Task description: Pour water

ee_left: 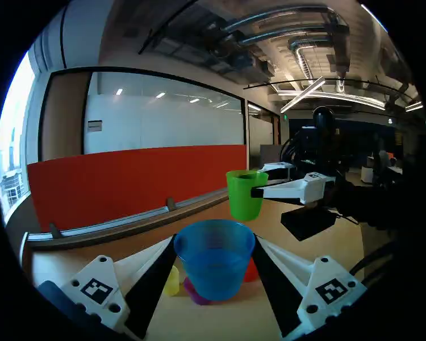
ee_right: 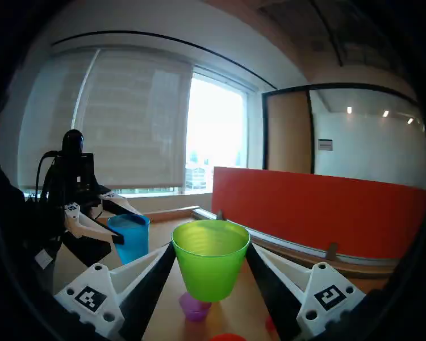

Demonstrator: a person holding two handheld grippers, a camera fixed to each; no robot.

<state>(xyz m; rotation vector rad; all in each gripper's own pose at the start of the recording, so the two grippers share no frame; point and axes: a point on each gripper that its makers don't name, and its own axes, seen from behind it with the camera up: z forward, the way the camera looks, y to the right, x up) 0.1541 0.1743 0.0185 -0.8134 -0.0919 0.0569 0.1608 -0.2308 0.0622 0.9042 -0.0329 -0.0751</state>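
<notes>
Left gripper pinches an upright blue cup, one finger pressing on each side wall. Right gripper likewise clamps an upright green cup between its two fingers, just below the rim. Seen from the left gripper, the green cup lies ahead and slightly right, near the blue cup but apart from it. Seen from the right gripper, the blue cup stands ahead to the left. Beneath the left gripper's fingers, on the wooden table, sit a small yellow cup, a purple cup and a red object. Whether either held cup contains water cannot be told.
</notes>
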